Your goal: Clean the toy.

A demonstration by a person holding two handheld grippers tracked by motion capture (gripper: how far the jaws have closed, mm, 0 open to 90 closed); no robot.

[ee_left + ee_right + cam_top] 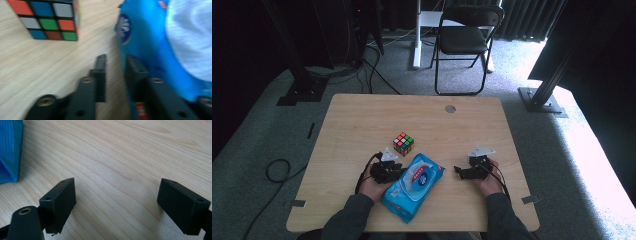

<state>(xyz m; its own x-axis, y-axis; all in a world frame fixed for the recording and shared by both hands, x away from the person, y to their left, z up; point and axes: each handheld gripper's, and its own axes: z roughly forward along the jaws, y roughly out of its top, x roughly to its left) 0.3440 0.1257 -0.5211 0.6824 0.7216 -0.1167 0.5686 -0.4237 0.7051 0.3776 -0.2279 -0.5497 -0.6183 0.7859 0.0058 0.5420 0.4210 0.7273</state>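
left claw (398, 170) low on tabletop (362, 125), jaws narrowed around left edge of blue wipes pack (412, 187), apparently pinching thin wrapper edge; blur leaves contact not fully sure. pack lies flat at near middle of tabletop, white flap lid up. right claw (459, 171) released, jaws wide over bare wood, just right of pack, holding nothing. puzzle cube (403, 143) beyond pack, apart, untouched. judgement: grasp just made; lifting or moving pack not yet done.
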